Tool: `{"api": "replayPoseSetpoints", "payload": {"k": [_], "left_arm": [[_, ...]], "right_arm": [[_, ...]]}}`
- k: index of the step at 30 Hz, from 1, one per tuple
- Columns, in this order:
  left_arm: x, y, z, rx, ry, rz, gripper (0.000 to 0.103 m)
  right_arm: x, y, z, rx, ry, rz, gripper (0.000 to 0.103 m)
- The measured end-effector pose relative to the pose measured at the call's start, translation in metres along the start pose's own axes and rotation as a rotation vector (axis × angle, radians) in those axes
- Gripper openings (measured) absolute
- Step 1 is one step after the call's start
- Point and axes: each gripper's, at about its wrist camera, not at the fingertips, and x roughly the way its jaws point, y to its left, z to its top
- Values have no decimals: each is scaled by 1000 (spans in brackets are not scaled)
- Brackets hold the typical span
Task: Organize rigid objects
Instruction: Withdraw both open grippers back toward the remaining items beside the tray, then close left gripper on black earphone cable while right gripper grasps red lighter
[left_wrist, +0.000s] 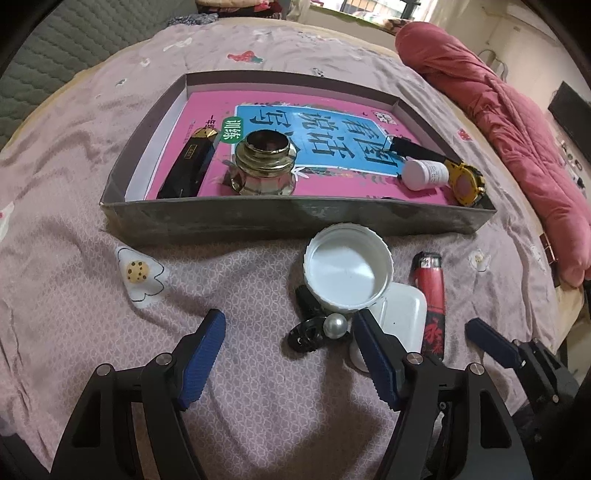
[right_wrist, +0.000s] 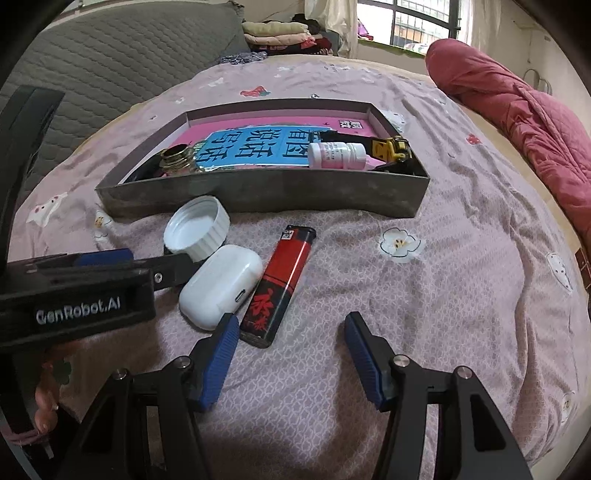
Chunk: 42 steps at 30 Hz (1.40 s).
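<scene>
Rigid objects: we've got a small pile on the bed (left_wrist: 92, 155) in front of the box, lower middle of the left wrist view
White cap (left_wrist: 347, 266): open side up, right against the near wall of the box
Earbud case (right_wrist: 221, 286): white, just beside the cap, touching the lighter's side in the right wrist view
Lighter (right_wrist: 282, 284): red and black, lying flat, centre of the right wrist view
Pearl bead (left_wrist: 335, 325): next to a black ring part (left_wrist: 306, 335), both just below the cap
Box (left_wrist: 295, 219): shallow grey tray in the upper middle of both views, pink and blue book (left_wrist: 314, 122) lining the bottom
Already in the box: brass jar (left_wrist: 264, 162), black case with gold tip (left_wrist: 192, 162) on the left, white pill bottle (left_wrist: 424, 171) and yellow tape measure (left_wrist: 467, 182) on the right
Left gripper (left_wrist: 288, 358): we see its jaws wide apart, nothing between them, hanging over the bedsheet close to the bead and ring
Right gripper (right_wrist: 290, 354): jaws apart too, empty, the lighter's near end just beyond the left finger
Quilt (right_wrist: 517, 118): pinkish red, bunched at the upper right of both views
</scene>
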Motion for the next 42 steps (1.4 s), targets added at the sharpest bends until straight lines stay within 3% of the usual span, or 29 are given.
{"api": "replayPoseSetpoints", "payload": {"k": [8, 19, 30, 39, 42], "left_arm": [[7, -5, 0, 40, 20, 80, 73], [8, -4, 0, 44, 26, 112, 69], [12, -3, 6, 45, 31, 118, 61], [13, 4, 8, 78, 28, 95, 50], [12, 7, 9, 84, 32, 80, 45]], "right_arm": [[13, 13, 9, -53, -12, -30, 59], [32, 19, 22, -99, -10, -86, 59], [32, 13, 23, -99, -17, -81, 52], [39, 21, 26, -115, -20, -108, 54], [39, 19, 27, -103, -25, -104, 48]]}}
